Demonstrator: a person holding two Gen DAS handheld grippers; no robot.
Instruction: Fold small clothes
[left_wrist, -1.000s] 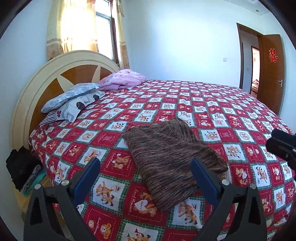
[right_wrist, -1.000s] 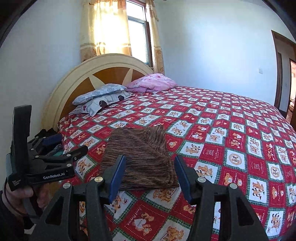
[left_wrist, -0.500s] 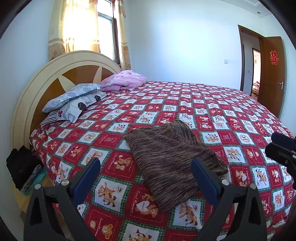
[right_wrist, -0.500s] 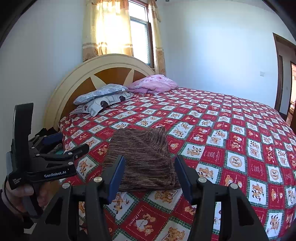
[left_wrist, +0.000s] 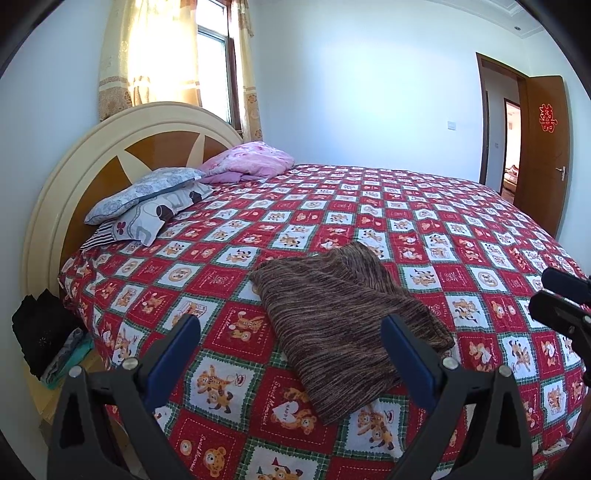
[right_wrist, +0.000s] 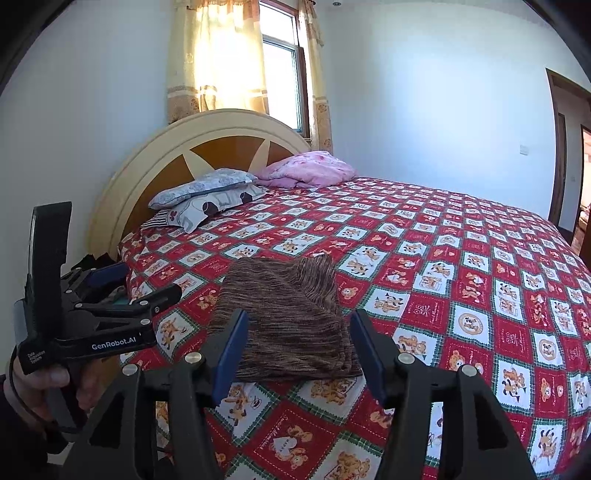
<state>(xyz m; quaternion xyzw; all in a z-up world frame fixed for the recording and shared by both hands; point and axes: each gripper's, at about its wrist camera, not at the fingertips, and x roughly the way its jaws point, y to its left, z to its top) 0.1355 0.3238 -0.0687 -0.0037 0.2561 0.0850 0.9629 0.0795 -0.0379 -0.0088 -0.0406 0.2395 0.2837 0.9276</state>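
A brown striped knit garment (left_wrist: 343, 325) lies folded on the red teddy-bear bedspread (left_wrist: 424, 221), close to the bed's near edge. My left gripper (left_wrist: 290, 332) hovers short of it, jaws wide open, nothing between the blue pads. In the right wrist view the same garment (right_wrist: 288, 317) sits just beyond my right gripper (right_wrist: 300, 325), which is also open and empty. The left gripper (right_wrist: 144, 282) shows there at the left, held by a hand (right_wrist: 40, 384). The right gripper's tips (left_wrist: 561, 291) poke in at the left view's right edge.
Two patterned pillows (left_wrist: 147, 199) and a pink quilt (left_wrist: 251, 166) lie by the round headboard (left_wrist: 74, 177). Dark clothes (left_wrist: 37, 339) are piled on a low stand left of the bed. A wooden door (left_wrist: 543, 147) stands open at the far right.
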